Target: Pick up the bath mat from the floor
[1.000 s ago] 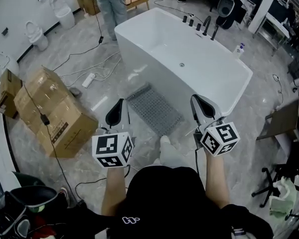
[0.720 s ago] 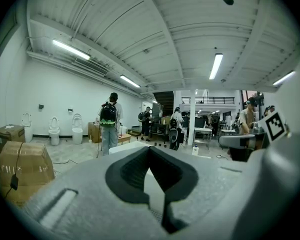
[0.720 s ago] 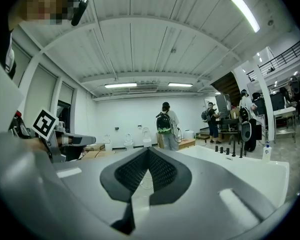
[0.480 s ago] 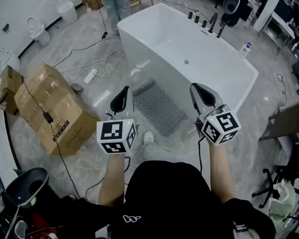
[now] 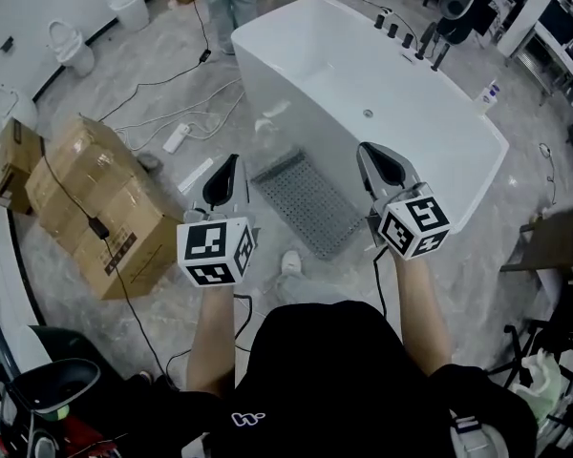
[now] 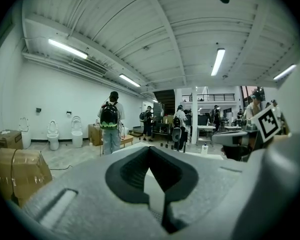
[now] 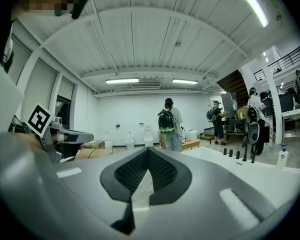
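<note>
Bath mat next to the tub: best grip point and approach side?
Probably the near short edge of the bath mat, at its corners, from the person's side. It lies flat with one long edge close along the bathtub, so that side is blocked. The left gripper and right gripper are shut; open them first.

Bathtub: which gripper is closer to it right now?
Right. The right gripper, shut and empty, is held up by the bathtub's near wall. The left gripper, also shut, is across the bath mat from it, toward the cardboard box.
</note>
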A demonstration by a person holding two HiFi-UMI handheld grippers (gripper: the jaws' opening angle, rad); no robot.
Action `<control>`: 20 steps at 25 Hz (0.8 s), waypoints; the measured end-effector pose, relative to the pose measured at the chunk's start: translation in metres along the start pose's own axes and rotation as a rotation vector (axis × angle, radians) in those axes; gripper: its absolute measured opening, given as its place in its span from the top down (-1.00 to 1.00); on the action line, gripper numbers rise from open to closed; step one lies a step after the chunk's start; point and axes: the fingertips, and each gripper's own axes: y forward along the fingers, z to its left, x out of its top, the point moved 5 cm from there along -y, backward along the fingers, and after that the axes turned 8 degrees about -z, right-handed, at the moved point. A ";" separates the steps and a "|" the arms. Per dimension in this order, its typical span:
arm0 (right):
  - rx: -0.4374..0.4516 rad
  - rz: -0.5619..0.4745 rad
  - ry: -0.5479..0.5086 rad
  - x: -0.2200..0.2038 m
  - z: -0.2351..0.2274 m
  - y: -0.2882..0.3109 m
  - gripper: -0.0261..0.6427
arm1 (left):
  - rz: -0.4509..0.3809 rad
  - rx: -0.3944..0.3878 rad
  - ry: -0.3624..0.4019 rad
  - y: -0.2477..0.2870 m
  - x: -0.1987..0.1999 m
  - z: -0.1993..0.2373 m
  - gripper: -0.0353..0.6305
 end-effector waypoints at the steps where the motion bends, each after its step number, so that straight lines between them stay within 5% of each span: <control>1: 0.009 0.006 -0.002 -0.003 0.002 0.013 0.90 | 0.003 0.009 0.000 0.004 0.000 0.012 0.90; 8: 0.037 0.039 0.031 -0.016 -0.015 0.075 0.90 | 0.038 0.068 0.003 0.037 0.001 0.053 0.90; 14: 0.106 -0.090 0.138 -0.020 -0.014 0.129 0.90 | 0.087 0.124 0.006 0.065 0.000 0.108 0.90; 20: 0.080 -0.100 0.143 -0.021 -0.031 0.164 0.90 | 0.106 0.106 0.039 0.094 0.007 0.133 0.90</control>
